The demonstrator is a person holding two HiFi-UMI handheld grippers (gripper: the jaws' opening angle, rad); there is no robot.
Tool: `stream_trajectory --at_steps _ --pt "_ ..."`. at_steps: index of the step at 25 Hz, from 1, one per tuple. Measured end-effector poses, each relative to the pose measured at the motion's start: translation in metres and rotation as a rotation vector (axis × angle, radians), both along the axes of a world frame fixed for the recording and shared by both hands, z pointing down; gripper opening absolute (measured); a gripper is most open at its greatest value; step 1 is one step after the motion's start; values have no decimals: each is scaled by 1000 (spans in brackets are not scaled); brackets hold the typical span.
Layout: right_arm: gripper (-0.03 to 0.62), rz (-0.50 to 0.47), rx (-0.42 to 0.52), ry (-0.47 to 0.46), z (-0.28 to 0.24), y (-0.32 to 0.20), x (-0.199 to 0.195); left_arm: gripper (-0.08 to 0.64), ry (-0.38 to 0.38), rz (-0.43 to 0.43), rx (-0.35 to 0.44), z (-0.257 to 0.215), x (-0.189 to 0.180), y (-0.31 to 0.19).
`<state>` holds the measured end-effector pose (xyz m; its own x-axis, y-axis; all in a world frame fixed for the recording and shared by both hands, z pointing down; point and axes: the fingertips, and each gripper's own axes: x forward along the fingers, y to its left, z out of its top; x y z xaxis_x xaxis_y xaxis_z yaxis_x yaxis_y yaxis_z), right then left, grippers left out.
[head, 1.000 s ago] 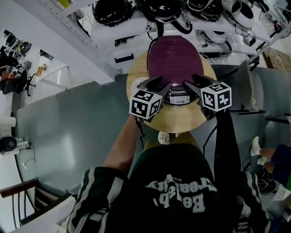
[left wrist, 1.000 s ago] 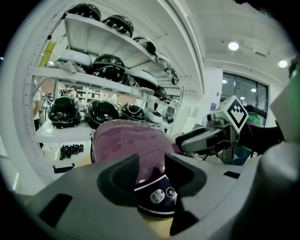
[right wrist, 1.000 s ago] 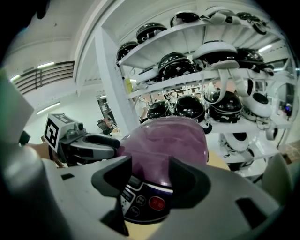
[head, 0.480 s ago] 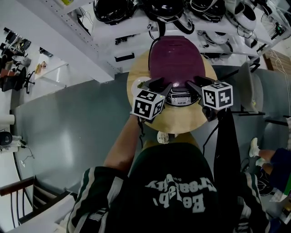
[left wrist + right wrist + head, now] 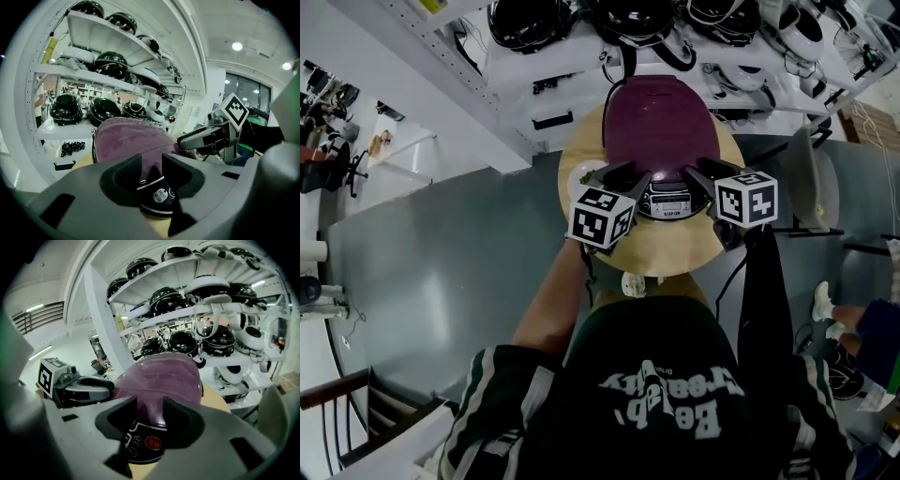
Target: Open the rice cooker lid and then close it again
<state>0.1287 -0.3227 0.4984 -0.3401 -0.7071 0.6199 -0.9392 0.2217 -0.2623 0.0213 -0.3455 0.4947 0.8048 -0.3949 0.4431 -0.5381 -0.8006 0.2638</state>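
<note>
A rice cooker with a purple lid [image 5: 661,122] stands on a round wooden table [image 5: 675,251], and its lid is down. The dark control panel [image 5: 667,202] faces me. My left gripper [image 5: 628,175] hovers at the cooker's front left and my right gripper [image 5: 701,176] at its front right, both aimed at the lid's front edge. In the left gripper view the jaws [image 5: 151,164] frame the lid [image 5: 131,140] and a panel button, with a gap. The right gripper's jaws [image 5: 149,411] frame the lid [image 5: 159,376] above the red button [image 5: 151,442]. Both pairs of jaws have just been closing, and nothing is pinched between them.
White shelves packed with black and white helmets [image 5: 628,23] rise right behind the table. A small white dish [image 5: 586,175] sits on the table's left part. A grey chair [image 5: 811,178] stands to the right. Grey floor [image 5: 441,253] spreads to the left.
Both grippers stay at the cooker's front and the lid remains down. Only the view shifts slightly.
</note>
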Motion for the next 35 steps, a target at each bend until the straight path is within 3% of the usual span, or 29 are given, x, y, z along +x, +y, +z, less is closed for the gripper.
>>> stream_trajectory --at_steps 9,12,15,19,21,29,35 --pt "164 22 40 62 0 0 1 143 -4 -35 33 -1 1 0" --pt "144 20 87 74 -1 3 2 127 -24 -60 95 0 0 2" --pt "150 -52 140 171 -4 10 -2 126 -36 -87 151 -6 -1 9" --pt "146 -98 271 307 -27 17 4 140 -26 -193 202 -28 -10 14" --pt "146 -92 326 311 -41 24 10 172 -28 -242 251 -41 -14 20" --pt "163 -63 544 305 -94 63 31 172 11 -330 417 -98 -7 66" --pt "163 -61 604 265 -103 102 39 172 -12 -358 515 -122 0 111"
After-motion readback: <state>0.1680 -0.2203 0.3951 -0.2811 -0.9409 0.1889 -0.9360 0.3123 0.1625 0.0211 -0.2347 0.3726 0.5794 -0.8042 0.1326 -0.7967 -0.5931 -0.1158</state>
